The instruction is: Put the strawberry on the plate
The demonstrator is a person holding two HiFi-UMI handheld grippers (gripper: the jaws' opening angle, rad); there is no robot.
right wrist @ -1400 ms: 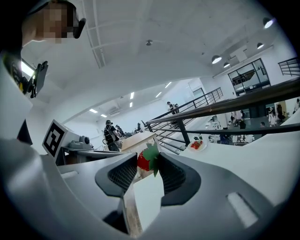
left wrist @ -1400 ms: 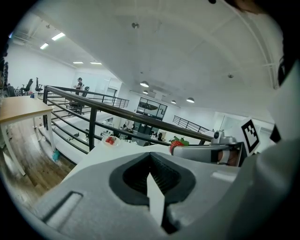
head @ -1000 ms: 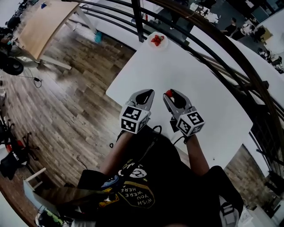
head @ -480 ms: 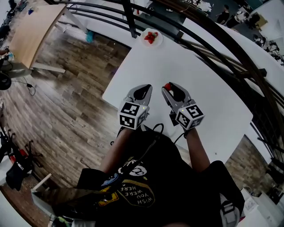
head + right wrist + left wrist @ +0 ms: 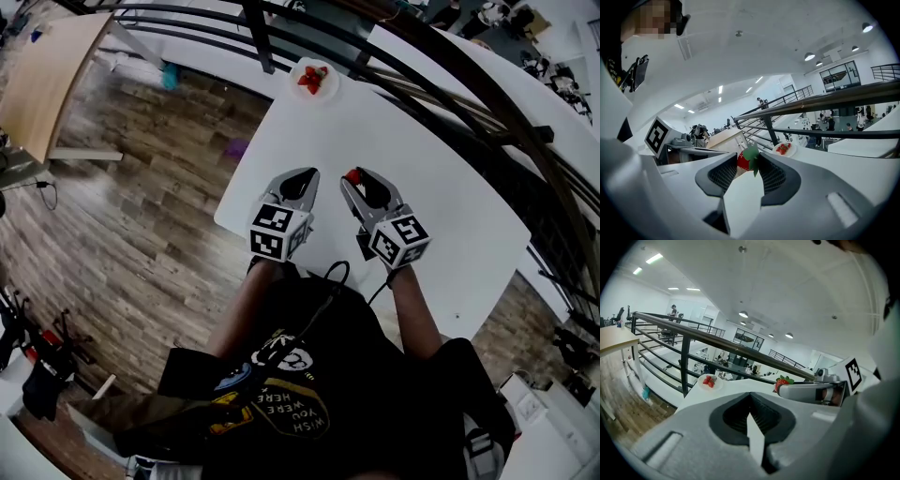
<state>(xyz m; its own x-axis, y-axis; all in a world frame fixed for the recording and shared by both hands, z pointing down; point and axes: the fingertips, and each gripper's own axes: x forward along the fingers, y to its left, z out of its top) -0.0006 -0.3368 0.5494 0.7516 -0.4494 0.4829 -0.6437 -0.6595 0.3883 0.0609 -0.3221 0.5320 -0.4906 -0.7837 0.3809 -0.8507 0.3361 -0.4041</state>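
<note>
A red strawberry (image 5: 352,174) with green leaves sits pinched between the tips of my right gripper (image 5: 355,179), which is shut on it above the white table (image 5: 431,169). In the right gripper view the strawberry (image 5: 745,161) shows between the jaw tips of that gripper (image 5: 747,162). A small white plate (image 5: 314,81) holding other strawberries stands at the table's far edge, well ahead of both grippers. My left gripper (image 5: 304,177) hovers just left of the right one, its jaws shut on nothing. The left gripper view shows the plate (image 5: 709,381) ahead to the left.
A dark metal railing (image 5: 450,89) runs along the table's far side, right behind the plate. The table's left edge drops to a wooden floor (image 5: 122,216). A second white table (image 5: 525,103) lies beyond the railing.
The head view has shifted, so the plate sits further left in frame. Both grippers have edged slightly forward toward the plate, with the strawberry still pinched in the right one.
</note>
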